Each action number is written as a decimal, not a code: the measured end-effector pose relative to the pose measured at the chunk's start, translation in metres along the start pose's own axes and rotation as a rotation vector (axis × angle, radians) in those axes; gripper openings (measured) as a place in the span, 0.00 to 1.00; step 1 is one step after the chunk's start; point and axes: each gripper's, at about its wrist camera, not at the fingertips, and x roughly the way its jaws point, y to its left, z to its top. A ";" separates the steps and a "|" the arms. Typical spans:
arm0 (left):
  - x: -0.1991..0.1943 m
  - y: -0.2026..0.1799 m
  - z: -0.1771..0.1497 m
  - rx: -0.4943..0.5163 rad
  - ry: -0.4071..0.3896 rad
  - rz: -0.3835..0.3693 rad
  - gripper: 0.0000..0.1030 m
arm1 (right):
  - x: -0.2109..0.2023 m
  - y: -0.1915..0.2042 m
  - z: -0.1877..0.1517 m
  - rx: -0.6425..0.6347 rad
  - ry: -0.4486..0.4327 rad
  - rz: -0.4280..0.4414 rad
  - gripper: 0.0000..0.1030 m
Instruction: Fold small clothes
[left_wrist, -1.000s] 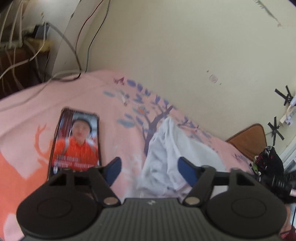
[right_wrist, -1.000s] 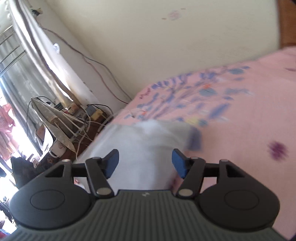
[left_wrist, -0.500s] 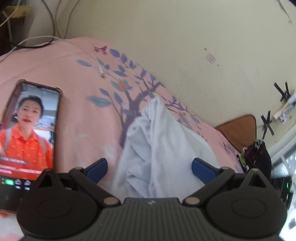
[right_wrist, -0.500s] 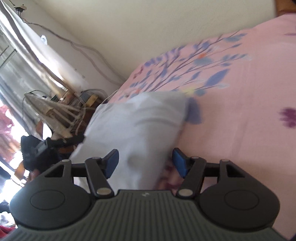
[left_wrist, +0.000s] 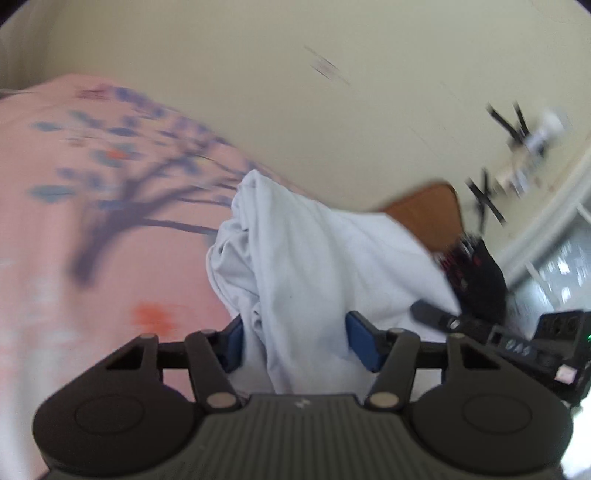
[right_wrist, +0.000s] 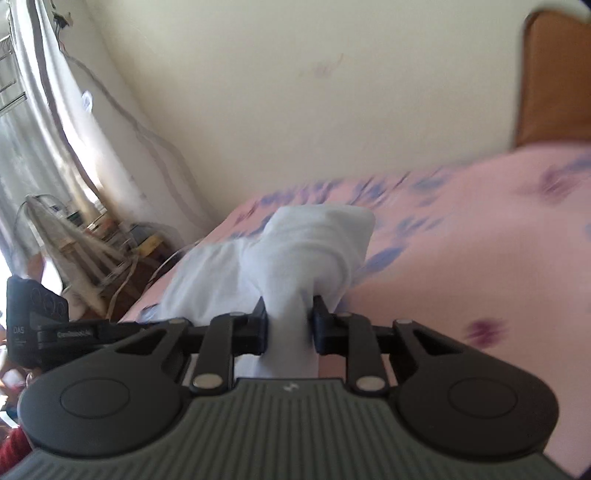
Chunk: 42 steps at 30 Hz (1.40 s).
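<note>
A: Where's our white garment (left_wrist: 314, 258)?
B: Bunched on the pink bed (left_wrist: 92, 277), near the wall (left_wrist: 295, 92).
A: Tools?
B: Our right tool (right_wrist: 290, 326) is closing, pinching a fold. Our left tool (left_wrist: 295, 341) is closing around cloth, pads not yet pressing.

Your white garment (left_wrist: 325, 266) is thin, soft cloth with a matt finish, creased into loose folds; in the right wrist view it (right_wrist: 295, 251) bunches like light cotton jersey. Under it you have a pink bedsheet (left_wrist: 110, 280), matt woven fabric printed with a purple tree and blue leaves. The headboard (right_wrist: 554, 85) reads as brown wood with a smooth, slightly satin face. The wall (left_wrist: 295, 92) behind is cream paint, matt and scuffed. Your left gripper (left_wrist: 297, 341) has matt black plastic arms, a ribbed grey body, small bright metal pins and blue pads (left_wrist: 360, 345) that look rubbery.
</note>
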 end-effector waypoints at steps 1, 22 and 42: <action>0.011 -0.014 0.003 0.030 0.017 -0.010 0.54 | -0.016 -0.007 0.002 0.004 -0.020 -0.030 0.25; 0.074 -0.057 0.003 0.129 0.122 0.037 0.65 | -0.034 -0.084 -0.039 0.290 0.035 -0.002 0.46; 0.055 0.088 0.169 -0.058 -0.180 0.574 0.51 | 0.206 0.037 0.133 -0.077 -0.038 -0.117 0.68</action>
